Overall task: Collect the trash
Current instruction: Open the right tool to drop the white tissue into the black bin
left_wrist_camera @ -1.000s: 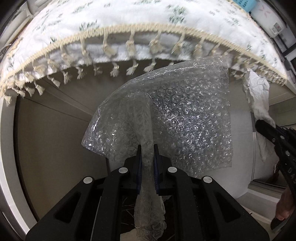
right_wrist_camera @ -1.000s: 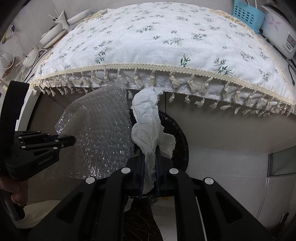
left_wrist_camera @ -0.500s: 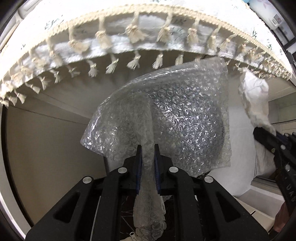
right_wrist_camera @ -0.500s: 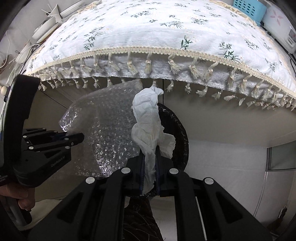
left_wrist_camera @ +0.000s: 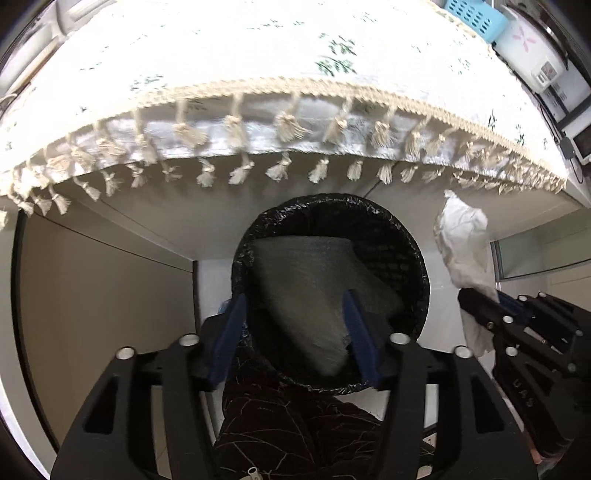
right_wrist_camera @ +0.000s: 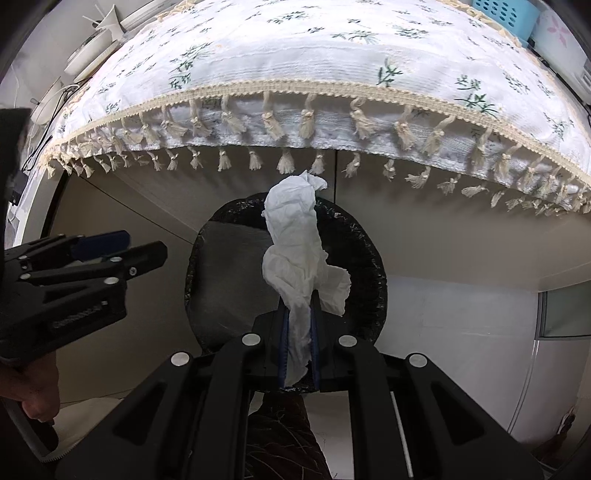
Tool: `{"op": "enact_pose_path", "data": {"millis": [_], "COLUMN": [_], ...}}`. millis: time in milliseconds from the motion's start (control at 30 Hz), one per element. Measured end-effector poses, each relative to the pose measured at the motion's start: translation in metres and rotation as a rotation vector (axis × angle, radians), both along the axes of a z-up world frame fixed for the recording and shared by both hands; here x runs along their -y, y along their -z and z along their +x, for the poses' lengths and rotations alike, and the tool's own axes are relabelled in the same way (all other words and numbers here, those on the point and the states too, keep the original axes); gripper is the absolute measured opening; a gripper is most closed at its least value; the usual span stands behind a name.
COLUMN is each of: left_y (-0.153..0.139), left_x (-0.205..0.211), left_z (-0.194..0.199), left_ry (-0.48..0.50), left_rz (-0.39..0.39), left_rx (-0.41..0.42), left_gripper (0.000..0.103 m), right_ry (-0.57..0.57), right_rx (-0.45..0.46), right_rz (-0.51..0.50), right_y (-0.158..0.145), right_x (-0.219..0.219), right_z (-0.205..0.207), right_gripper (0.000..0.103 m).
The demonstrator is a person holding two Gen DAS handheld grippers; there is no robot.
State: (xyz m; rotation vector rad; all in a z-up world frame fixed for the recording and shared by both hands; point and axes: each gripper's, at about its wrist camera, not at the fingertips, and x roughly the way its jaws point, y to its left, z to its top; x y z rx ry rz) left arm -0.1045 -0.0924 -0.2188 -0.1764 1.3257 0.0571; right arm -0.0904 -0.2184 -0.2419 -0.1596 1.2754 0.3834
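Observation:
A black bin (left_wrist_camera: 410,258) lined with a black bag stands under the table edge; it also shows in the right wrist view (right_wrist_camera: 369,266). The sheet of bubble wrap (left_wrist_camera: 314,291) is blurred and lies inside the bin. My left gripper (left_wrist_camera: 293,332) is open and empty just above the bin mouth; it also shows in the right wrist view (right_wrist_camera: 122,247). My right gripper (right_wrist_camera: 298,325) is shut on a crumpled white tissue (right_wrist_camera: 295,258), held over the bin's near rim. The tissue also shows in the left wrist view (left_wrist_camera: 463,243).
A white floral tablecloth (left_wrist_camera: 258,66) with a tasselled fringe (right_wrist_camera: 306,122) overhangs the bin. A blue basket (left_wrist_camera: 476,18) and a white appliance (left_wrist_camera: 532,48) stand on the table's far right. A beige cabinet panel (left_wrist_camera: 103,302) is to the left.
My left gripper has opened and let go of the bubble wrap, which has dropped into the bin. My right gripper still holds the tissue and has moved over the bin.

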Motion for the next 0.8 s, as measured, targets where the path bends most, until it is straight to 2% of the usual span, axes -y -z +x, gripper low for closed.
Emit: {"op": "enact_pose_path", "data": {"millis": [333,533,600,667,800], "left_y": [-0.035,-0.036,-0.031,-0.025,-0.020], "left_x": [-0.027,-0.033,-0.036,-0.035,-0.034], "left_z": [-0.010,-0.011,-0.010,-0.009,-0.010], "left_ry": [-0.054,-0.055,-0.057,-0.059,-0.057], "left_rz": [0.017,0.026,0.020,0.016,0.010], "left_rx": [0.066,0.081,0.069,0.057,0.042], "left_gripper": [0.094,0.097,0.097,0.097,0.097], "right_ry": [-0.040,-0.036,-0.029,-0.017,-0.007], "right_rx": [-0.030,-0.032,-0.034,-0.035,-0.041], "right_rz": [0.003,0.000,-0.002,-0.003,-0.005], "right_y": [0.019,0.023,0.024,0.024,0.025], "right_x": [-0.036,-0.044,-0.043,-0.040,-0.030], "right_z": [0.001,0.004,0.006,0.007,0.013], "right_gripper": [0.009,0.012,0.015,0.024,0.031]}}
